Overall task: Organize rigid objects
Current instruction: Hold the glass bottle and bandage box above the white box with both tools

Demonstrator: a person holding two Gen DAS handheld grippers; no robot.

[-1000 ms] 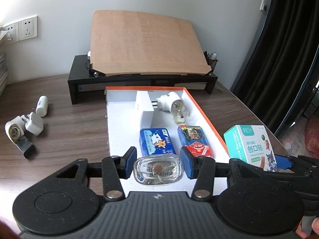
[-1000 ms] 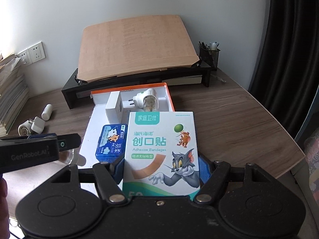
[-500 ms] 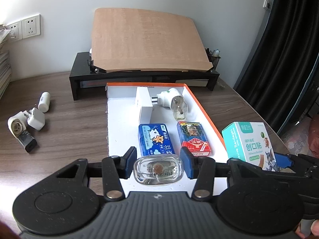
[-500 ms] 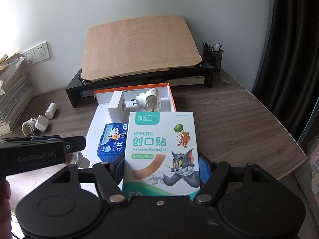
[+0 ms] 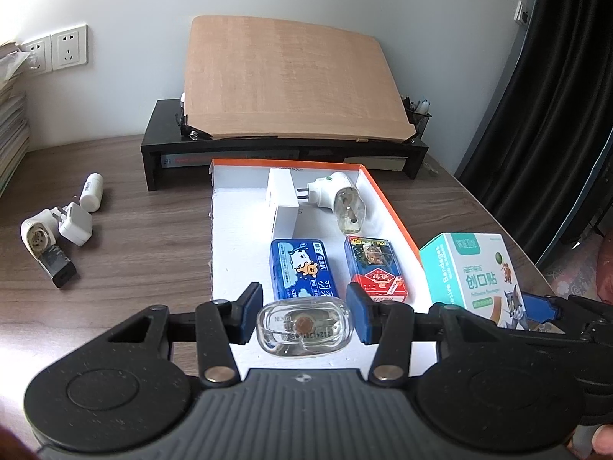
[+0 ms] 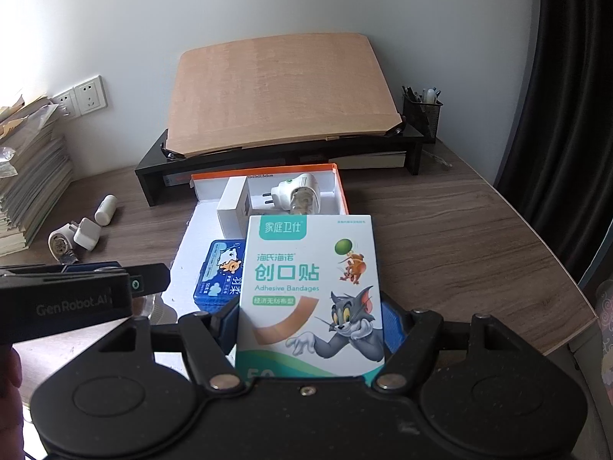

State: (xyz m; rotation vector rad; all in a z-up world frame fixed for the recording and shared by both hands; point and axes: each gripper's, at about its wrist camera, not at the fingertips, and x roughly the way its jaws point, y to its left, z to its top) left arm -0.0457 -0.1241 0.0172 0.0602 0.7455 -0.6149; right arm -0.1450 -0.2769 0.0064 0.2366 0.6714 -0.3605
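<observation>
My left gripper [image 5: 304,316] is shut on a small clear glass bottle [image 5: 304,327], held above the near end of the orange-rimmed white box [image 5: 237,253]. In the box lie a blue tin [image 5: 302,270], a red card pack [image 5: 373,268], a white carton [image 5: 281,201] and a white plug-in vaporizer [image 5: 337,197]. My right gripper [image 6: 308,326] is shut on a white and teal adhesive bandage box [image 6: 310,291], held upright at the box's right side; it also shows in the left wrist view [image 5: 473,274].
On the wooden desk to the left lie a white charger [image 5: 74,224], a plug-in device [image 5: 36,235], a black stick [image 5: 57,266] and a white tube [image 5: 92,191]. A black monitor stand [image 5: 283,153] under a tan board [image 5: 291,80] stands behind. Books [image 6: 27,184] stack far left.
Both grippers have drawn back and risen slightly, still holding their objects. The box and desk look a little farther away.
</observation>
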